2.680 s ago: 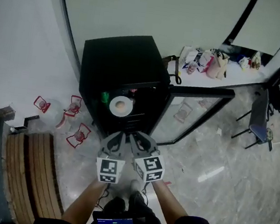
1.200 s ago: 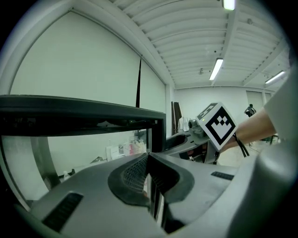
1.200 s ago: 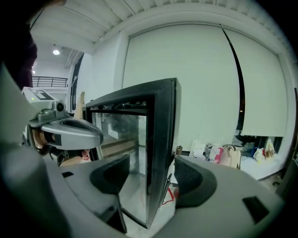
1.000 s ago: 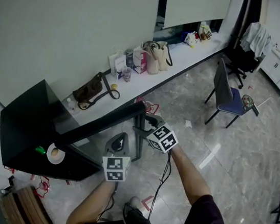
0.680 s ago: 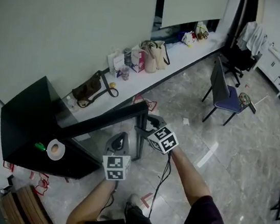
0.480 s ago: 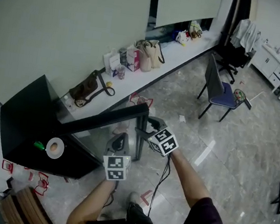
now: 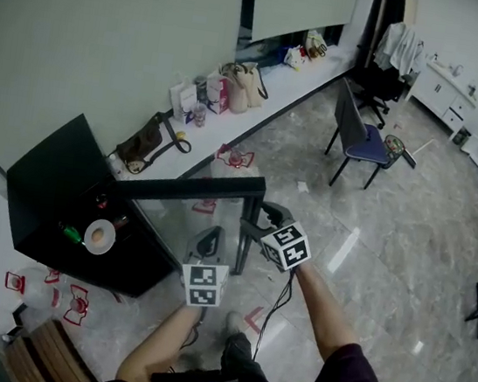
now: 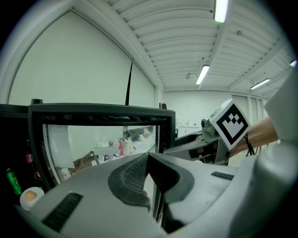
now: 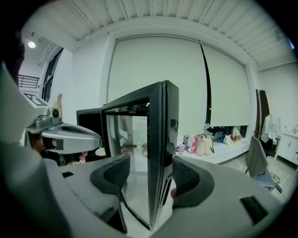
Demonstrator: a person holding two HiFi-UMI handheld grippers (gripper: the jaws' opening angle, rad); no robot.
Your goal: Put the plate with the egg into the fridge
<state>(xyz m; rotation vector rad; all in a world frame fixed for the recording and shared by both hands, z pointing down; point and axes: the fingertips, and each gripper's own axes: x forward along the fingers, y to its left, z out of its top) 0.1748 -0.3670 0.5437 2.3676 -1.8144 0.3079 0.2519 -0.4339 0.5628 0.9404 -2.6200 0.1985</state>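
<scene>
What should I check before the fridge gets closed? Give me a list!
1. Plate with the egg is inside the fridge: ok, it sits on a shelf beside a green bottle.
2. Left claw is empty: ok, it is shut with nothing in it.
3. Right claw is at the door: ok, its jaws are apart with the door's edge between them, not pinching it.
4. Door is shut: not ok, it stands wide open.
5. Plate is far enough back for the door to close: cannot tell from these views.
</scene>
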